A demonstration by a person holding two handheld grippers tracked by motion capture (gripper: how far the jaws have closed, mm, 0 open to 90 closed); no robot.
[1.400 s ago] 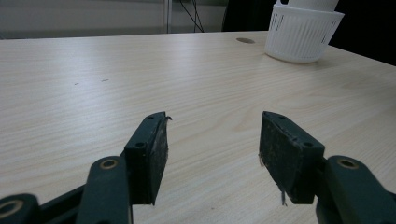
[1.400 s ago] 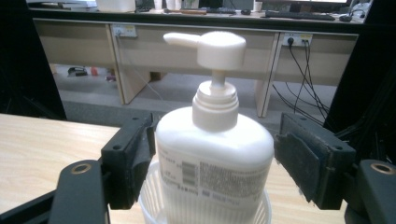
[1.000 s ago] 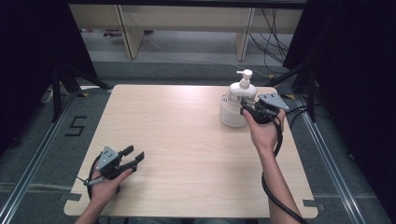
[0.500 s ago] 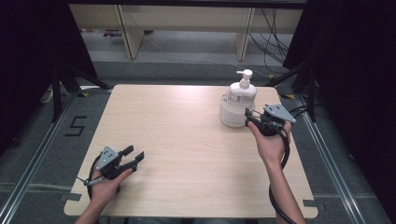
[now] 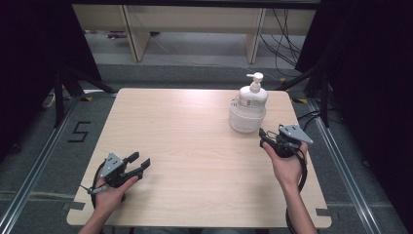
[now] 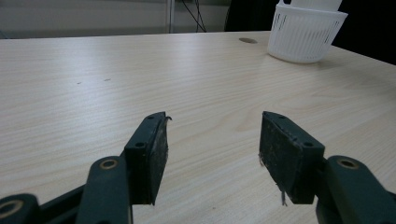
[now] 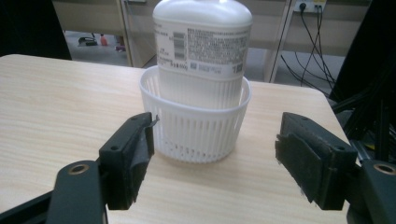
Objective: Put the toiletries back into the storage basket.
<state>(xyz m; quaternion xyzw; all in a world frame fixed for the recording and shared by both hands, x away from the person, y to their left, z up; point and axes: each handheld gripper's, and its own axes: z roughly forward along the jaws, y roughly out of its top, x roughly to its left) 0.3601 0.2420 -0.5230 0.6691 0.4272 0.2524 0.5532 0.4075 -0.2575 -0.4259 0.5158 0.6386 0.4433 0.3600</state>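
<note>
Pump bottle (image 5: 253,95) seen upright in white basket (image 5: 246,119) near table's (image 5: 195,146) far right corner | right gripper (image 5: 263,137) held agape just before it | left gripper (image 5: 139,162) spread wide, near-left corner

A lab-like recording room: bare wooden table (image 5: 195,146), black curtains (image 5: 370,73), floor cables (image 5: 287,29).

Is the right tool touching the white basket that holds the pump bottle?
Apart. The right gripper view shows bare table between the open right tool and the white basket.
</note>
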